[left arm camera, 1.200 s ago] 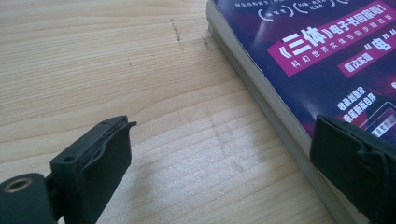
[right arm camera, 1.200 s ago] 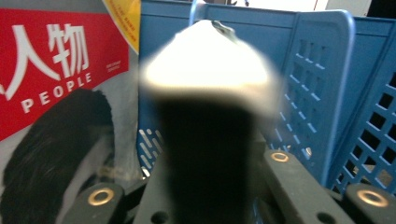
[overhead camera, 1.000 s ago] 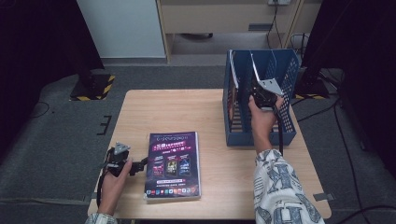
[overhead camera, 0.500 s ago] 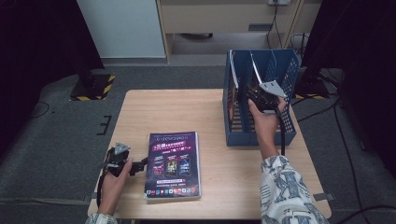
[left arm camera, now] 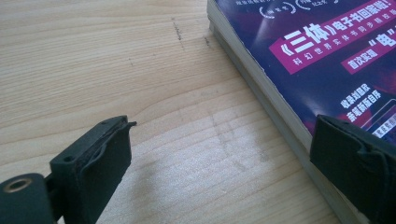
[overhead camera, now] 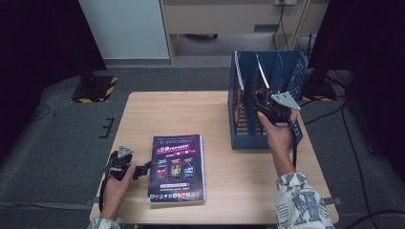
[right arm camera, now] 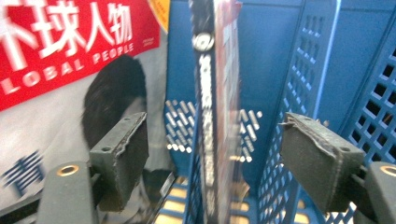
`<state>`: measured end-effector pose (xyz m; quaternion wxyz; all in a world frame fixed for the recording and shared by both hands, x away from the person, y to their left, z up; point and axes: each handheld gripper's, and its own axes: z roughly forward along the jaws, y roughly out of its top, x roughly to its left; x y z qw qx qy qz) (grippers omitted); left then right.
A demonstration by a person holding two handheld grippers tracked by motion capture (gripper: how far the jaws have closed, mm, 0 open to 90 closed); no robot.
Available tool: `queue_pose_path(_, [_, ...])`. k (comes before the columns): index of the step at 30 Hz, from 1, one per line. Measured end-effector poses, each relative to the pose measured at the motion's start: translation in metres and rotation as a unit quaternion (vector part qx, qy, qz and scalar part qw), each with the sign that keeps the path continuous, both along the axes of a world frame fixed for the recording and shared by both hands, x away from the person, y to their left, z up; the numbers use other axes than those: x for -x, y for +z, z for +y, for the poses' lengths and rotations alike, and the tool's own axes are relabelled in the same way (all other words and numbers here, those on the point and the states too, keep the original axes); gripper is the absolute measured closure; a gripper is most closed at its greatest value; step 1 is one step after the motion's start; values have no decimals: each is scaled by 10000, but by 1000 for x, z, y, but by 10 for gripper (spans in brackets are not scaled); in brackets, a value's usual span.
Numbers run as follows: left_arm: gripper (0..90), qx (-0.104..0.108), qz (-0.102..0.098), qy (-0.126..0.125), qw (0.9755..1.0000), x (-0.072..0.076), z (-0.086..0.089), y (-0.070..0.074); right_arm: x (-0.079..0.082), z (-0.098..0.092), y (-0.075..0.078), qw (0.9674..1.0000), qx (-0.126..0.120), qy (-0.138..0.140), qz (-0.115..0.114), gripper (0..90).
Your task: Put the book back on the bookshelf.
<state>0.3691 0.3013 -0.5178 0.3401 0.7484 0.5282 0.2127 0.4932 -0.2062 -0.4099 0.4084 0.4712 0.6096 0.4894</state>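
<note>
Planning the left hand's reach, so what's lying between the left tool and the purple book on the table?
Nothing: the left gripper view shows bare wood between the left tool and the purple book, with one jaw already over its edge.

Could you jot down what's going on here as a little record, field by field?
Setting: wooden table, seen from above
Rack: blue file rack at the table's right, magazines standing in it
Right gripper: at the rack; jaws have just been opening, a dark upright magazine between them, pads off it
Neighbour: red-titled magazine one slot over
Left gripper: open, beside the purple book lying flat
</note>
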Motion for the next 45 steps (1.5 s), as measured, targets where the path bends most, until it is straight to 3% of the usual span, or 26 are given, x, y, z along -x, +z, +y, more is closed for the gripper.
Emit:
queue_pose_path(6, [47,-35,-11,-13,10000,1,0,1,17,0,-5,9997,-78,205,70,203])
queue_pose_path(11, [47,-63,-10,-10,10000,1,0,0,33,2,-8,9994,106,314,137,180])
queue_pose_path(15, [48,-96,-10,-7,10000,0,-1,0,45,1,-15,9987,-2,460,197,157])
queue_pose_path(19, [51,-83,-90,-6,9999,1,-2,2,55,-4,-22,9976,-157,598,311,139])
queue_pose_path(32, [56,71,-221,-52,9997,2,-2,7,90,12,-39,9922,-80,1079,620,115])
queue_pose_path(39, [60,134,-332,-164,9992,4,-7,11,97,21,-39,9900,-194,1220,687,111])
queue_pose_path(45, [80,117,-378,-274,9988,6,-13,14,102,34,-38,9863,-120,1473,730,121])
